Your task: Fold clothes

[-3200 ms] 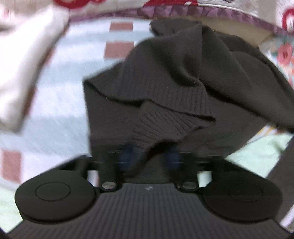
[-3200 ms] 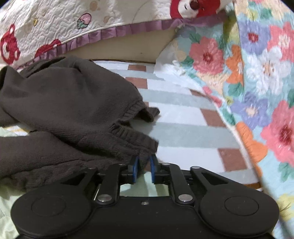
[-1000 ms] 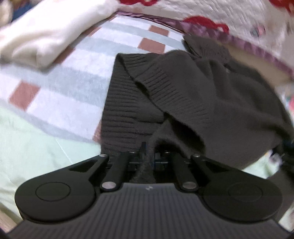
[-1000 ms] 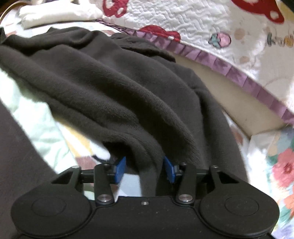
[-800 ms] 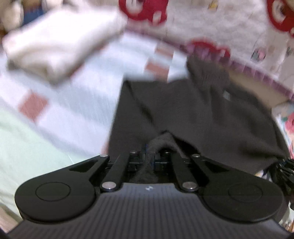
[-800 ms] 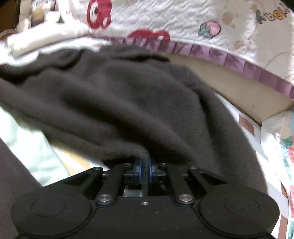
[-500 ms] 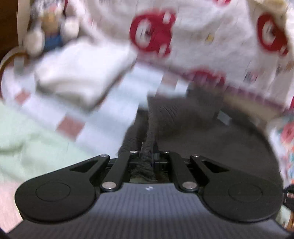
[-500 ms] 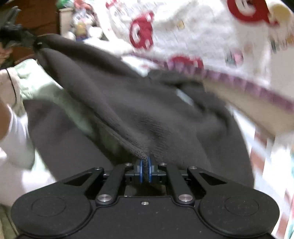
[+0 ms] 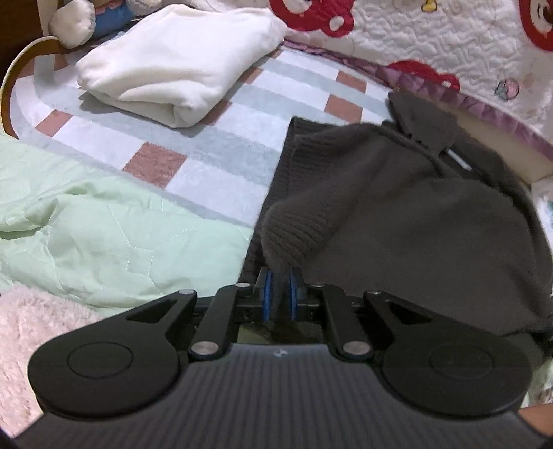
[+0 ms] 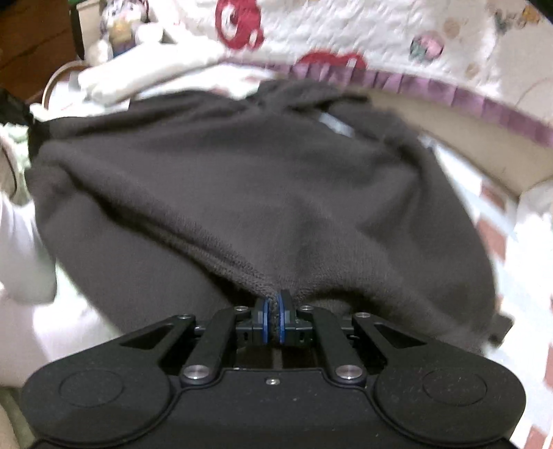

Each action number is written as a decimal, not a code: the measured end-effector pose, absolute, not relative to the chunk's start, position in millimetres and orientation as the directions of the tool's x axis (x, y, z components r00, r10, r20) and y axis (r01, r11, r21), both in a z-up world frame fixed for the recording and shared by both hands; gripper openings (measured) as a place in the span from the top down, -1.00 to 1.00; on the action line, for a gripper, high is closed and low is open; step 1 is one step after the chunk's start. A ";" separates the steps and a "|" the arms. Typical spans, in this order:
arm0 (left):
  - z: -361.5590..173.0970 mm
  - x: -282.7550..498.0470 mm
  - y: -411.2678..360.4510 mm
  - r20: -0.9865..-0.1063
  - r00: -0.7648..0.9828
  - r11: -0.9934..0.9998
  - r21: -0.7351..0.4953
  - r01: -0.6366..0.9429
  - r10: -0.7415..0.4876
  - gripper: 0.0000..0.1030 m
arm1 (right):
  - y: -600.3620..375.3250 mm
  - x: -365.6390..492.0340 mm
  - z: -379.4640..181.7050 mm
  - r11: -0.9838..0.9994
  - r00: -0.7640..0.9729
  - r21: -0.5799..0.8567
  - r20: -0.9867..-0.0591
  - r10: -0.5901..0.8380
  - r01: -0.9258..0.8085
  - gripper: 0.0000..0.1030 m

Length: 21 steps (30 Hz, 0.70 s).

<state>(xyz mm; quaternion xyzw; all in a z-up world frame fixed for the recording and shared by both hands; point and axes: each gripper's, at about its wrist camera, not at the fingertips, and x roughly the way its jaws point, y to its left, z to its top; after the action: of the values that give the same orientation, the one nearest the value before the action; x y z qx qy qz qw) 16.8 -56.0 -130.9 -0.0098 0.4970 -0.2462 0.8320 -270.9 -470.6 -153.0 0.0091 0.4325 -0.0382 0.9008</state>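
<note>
A dark brown knit sweater lies spread over the checked bed sheet. My left gripper is shut on a ribbed edge of the sweater, which bunches up just ahead of the blue pads. In the right wrist view the sweater stretches wide across the frame. My right gripper is shut on its knit hem. The left gripper shows dimly at the far left edge of the right wrist view.
A folded white garment lies at the back left beside a plush toy. A pale green quilt covers the near left. A white quilt with red bears and a purple frill rises behind. A wooden headboard edge curves at the far left.
My right gripper closed on the sweater's hem. Both grippers then lifted and pulled the sweater out wide, so it now hangs stretched between them. The left view swung over the bed and has steadied.
</note>
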 end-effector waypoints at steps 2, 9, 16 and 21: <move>-129.9 18.4 -52.8 -0.819 0.386 0.880 -0.272 0.389 -0.424 0.67 | -469.7 -270.8 -156.1 0.997 0.608 -0.008 -0.792 -0.050 0.072 0.85; -118.1 24.2 -42.1 -0.793 0.380 0.865 -0.344 0.365 -0.476 0.45 | -466.9 -270.6 -167.2 0.998 0.554 0.023 -0.833 -0.012 0.055 0.85; -90.6 58.8 -54.1 -0.738 0.423 0.829 -0.333 0.449 -0.526 0.10 | -515.3 -246.8 -144.9 0.973 0.630 0.096 -0.774 -0.060 0.210 0.82; -107.9 106.6 -109.4 -0.742 0.414 0.800 -0.269 0.536 -0.527 0.05 | -559.1 -225.7 -123.0 0.926 0.693 0.168 -0.710 -0.125 0.339 0.42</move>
<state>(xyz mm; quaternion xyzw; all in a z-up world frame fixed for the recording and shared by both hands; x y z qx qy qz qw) 106.6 -109.4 -107.9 0.0052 0.4392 -0.3160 0.8409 -225.7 -559.1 -123.0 0.1446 0.3705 -0.1275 0.9086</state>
